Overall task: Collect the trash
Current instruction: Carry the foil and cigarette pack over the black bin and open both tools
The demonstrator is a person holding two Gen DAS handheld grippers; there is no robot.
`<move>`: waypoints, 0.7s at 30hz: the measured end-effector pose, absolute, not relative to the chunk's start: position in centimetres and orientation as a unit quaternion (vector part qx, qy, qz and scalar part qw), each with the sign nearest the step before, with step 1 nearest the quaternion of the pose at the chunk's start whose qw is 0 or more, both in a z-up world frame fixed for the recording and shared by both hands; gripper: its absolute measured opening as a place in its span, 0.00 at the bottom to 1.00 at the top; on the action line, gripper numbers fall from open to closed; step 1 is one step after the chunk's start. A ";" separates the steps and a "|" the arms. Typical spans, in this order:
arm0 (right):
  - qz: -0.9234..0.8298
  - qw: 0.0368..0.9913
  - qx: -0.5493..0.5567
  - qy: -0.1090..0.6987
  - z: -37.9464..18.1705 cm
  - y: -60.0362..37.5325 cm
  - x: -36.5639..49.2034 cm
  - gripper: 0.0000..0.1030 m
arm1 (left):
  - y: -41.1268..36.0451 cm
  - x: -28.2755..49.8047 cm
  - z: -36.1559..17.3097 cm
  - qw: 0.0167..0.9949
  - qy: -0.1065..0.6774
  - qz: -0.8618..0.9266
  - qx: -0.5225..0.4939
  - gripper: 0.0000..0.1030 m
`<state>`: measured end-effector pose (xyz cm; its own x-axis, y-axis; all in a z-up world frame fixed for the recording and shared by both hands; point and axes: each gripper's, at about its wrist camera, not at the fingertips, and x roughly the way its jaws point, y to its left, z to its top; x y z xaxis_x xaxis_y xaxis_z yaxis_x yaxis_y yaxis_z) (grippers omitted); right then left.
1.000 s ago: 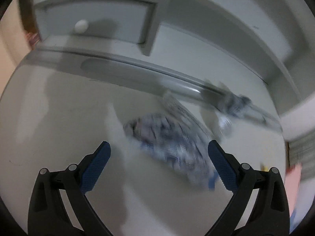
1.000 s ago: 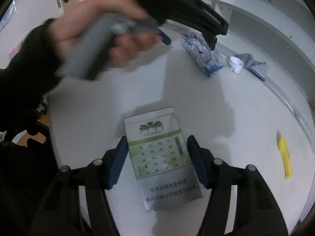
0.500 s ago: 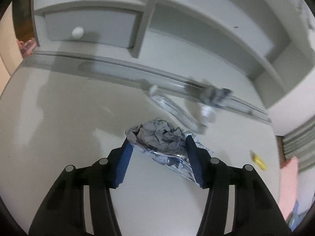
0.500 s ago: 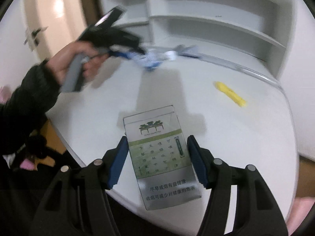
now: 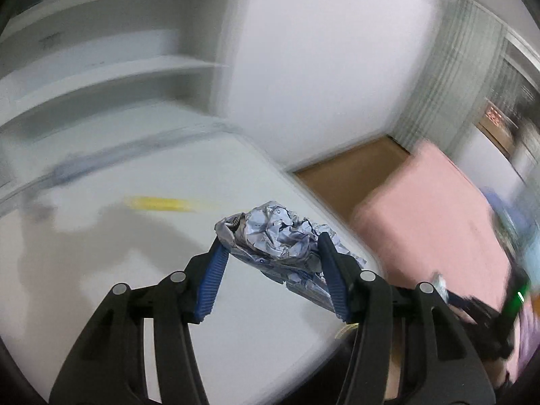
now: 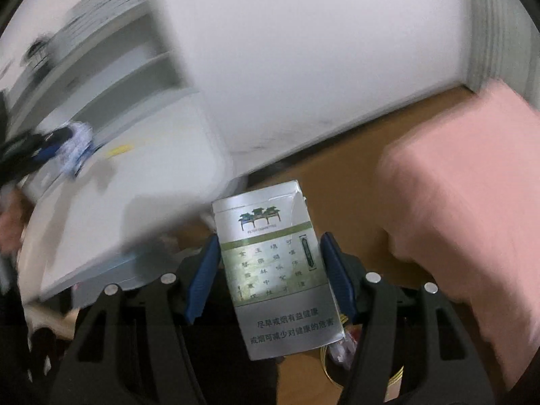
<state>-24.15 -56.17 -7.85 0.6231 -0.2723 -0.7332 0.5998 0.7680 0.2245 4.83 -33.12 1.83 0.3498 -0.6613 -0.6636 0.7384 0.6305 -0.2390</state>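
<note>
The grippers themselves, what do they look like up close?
Both look alike. The left gripper and the right gripper each have matte black plastic arms forking into a V, studded with round silver pivot pins. Their fingers carry long blue pads with fine ribbing. No cables or markings show. In the right view, the far hand is too blurred to describe.

One wrapper (image 5: 280, 236), one cigarette pack (image 6: 276, 270)
</note>
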 end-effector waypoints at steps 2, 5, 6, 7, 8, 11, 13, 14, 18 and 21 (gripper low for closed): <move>-0.303 0.848 0.265 0.346 -9.4 -58.6 -28.4 0.58 | -37.8 0.8 0.9 0.792 0.376 -0.474 0.077 0.52; -0.362 0.817 0.289 0.344 -11.5 -60.9 -33.0 0.58 | -44.3 -5.5 -2.0 0.740 0.386 -0.540 0.112 0.52; -0.381 0.805 0.298 0.345 -12.5 -61.7 -34.6 0.58 | -46.1 -7.2 -3.3 0.726 0.388 -0.555 0.122 0.52; -0.394 0.796 0.304 0.345 -13.4 -62.2 -35.7 0.58 | -48.0 -9.1 -4.8 0.715 0.385 -0.567 0.134 0.52; -0.405 0.787 0.311 0.346 -14.4 -62.8 -36.8 0.58 | -49.8 -10.9 -6.8 0.706 0.385 -0.576 0.149 0.52; -0.423 0.760 0.341 0.358 -18.3 -64.5 -39.4 0.58 | -53.9 -14.6 -13.1 0.681 0.402 -0.580 0.197 0.52; -0.427 0.739 0.365 0.372 -21.3 -65.7 -41.2 0.58 | -56.0 -15.8 -17.7 0.656 0.432 -0.577 0.224 0.52; -0.427 0.729 0.376 0.381 -22.9 -65.8 -41.3 0.58 | -56.9 -16.1 -19.9 0.644 0.446 -0.577 0.231 0.52; -0.421 0.694 0.405 0.420 -28.2 -66.2 -40.9 0.58 | -58.0 -17.6 -26.5 0.619 0.464 -0.570 0.279 0.52; -0.413 0.685 0.412 0.436 -30.2 -66.3 -40.4 0.58 | -58.0 -17.4 -28.9 0.602 0.491 -0.559 0.290 0.53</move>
<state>-40.43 -66.33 -30.20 0.2778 -0.2068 -0.9381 0.9258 0.3183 0.2039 -17.37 -58.01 -28.94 -0.1076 -0.3870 -0.9158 0.9577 0.2069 -0.2000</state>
